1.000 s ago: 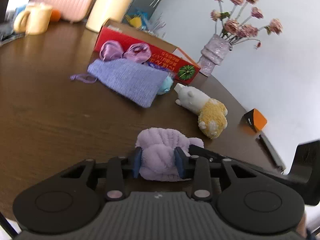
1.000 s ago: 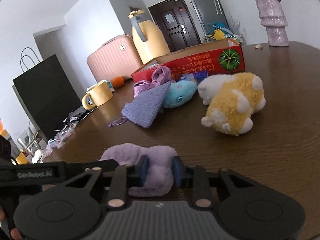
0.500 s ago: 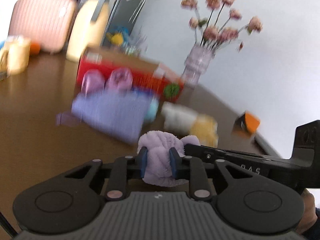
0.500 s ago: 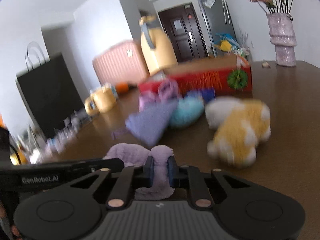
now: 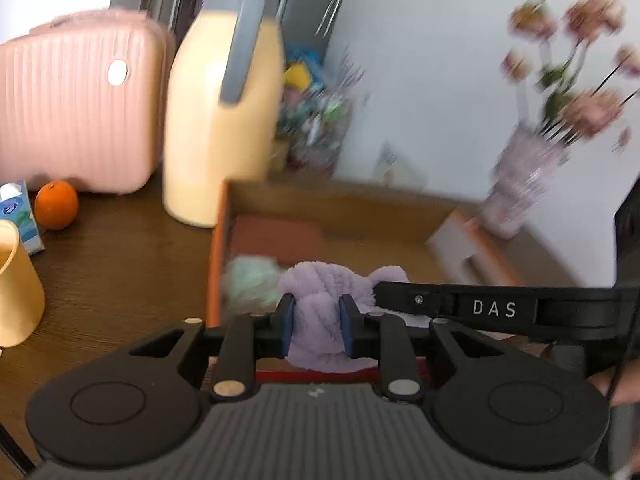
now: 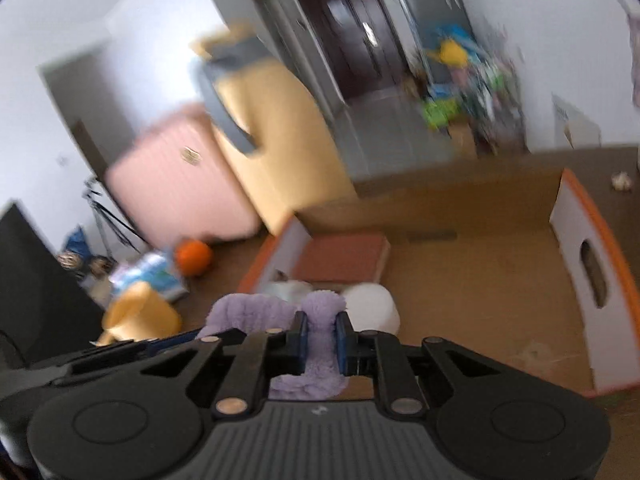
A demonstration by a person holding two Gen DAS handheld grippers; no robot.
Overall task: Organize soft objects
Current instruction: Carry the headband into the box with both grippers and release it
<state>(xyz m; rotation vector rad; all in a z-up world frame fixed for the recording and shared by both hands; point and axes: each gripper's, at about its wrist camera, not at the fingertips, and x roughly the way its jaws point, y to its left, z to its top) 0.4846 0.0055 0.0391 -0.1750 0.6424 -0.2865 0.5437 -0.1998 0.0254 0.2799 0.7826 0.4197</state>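
While both of my tools carry the same lilac plush towel (image 5: 320,304), I hold it in the air over the near edge of the open cardboard box (image 5: 348,208). My left gripper (image 5: 315,326) has its 2 blue pads pressed into a thick fold of the fluffy cloth, having just closed further on it, and the towel bulges out above and below the fingers. My right gripper (image 6: 321,338) pinches a narrower strip of the same cloth (image 6: 320,320), its jaws having also just tightened, with the rest of the fabric spreading to the left toward my other tool. From the left wrist view, the right tool's black arm crosses in from the right side, touching the towel's far end. Inside the box, just beyond the towel, lie a pale mint plush (image 5: 250,282) and a white round plush (image 6: 372,308); a flat reddish panel (image 6: 344,258) rests on the box floor behind them. On the dark wooden table (image 5: 112,264) to the left of the box stand a cream jug (image 5: 216,120), a pink case (image 5: 76,104), an orange (image 5: 56,204) and a yellow cup (image 5: 16,292). A vase of pink flowers (image 5: 524,184) stands blurred beyond the box's right end.
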